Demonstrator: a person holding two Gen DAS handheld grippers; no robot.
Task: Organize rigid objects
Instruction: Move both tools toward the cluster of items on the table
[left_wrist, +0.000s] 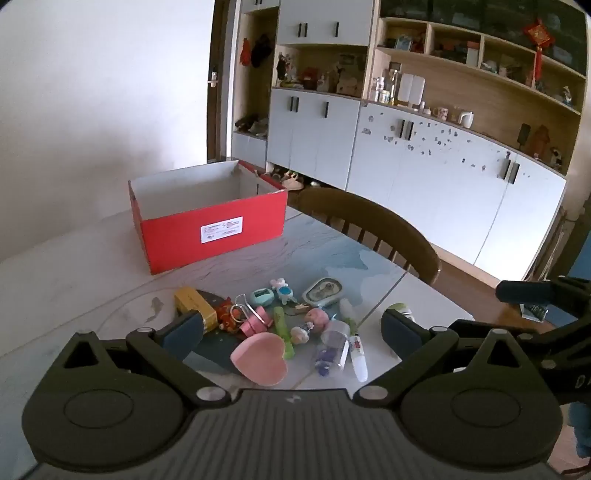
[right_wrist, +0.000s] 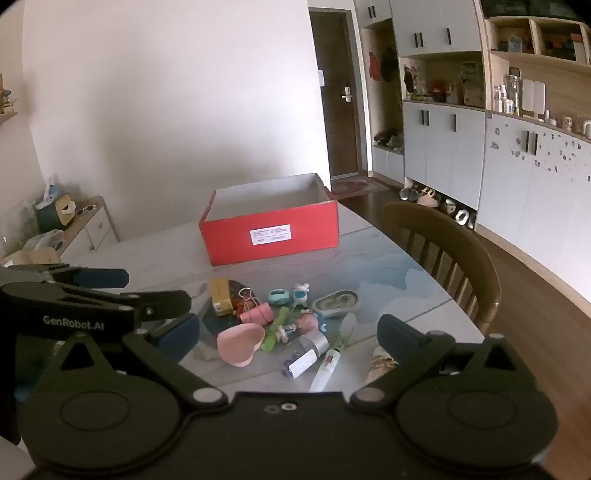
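Observation:
A heap of small rigid things lies on the table: a pink heart-shaped box (left_wrist: 260, 357) (right_wrist: 240, 343), a yellow box (left_wrist: 196, 307) (right_wrist: 221, 296), a grey oval tin (left_wrist: 322, 291) (right_wrist: 337, 302), a white tube (left_wrist: 357, 354) (right_wrist: 334, 356), a clear bottle (left_wrist: 334, 345) (right_wrist: 308, 350) and several trinkets. An open red cardboard box (left_wrist: 210, 230) (right_wrist: 271, 234) stands beyond the heap. My left gripper (left_wrist: 291, 332) hangs open just short of the heap, nothing between its fingers. My right gripper (right_wrist: 290, 338) is open too, empty, beside it.
A wooden chair (left_wrist: 373, 229) (right_wrist: 447, 251) is pushed in at the table's right edge. In the right wrist view the left gripper's body (right_wrist: 74, 306) sits close on the left. A side cabinet (right_wrist: 86, 227) with bags stands at the left wall; cupboards line the right.

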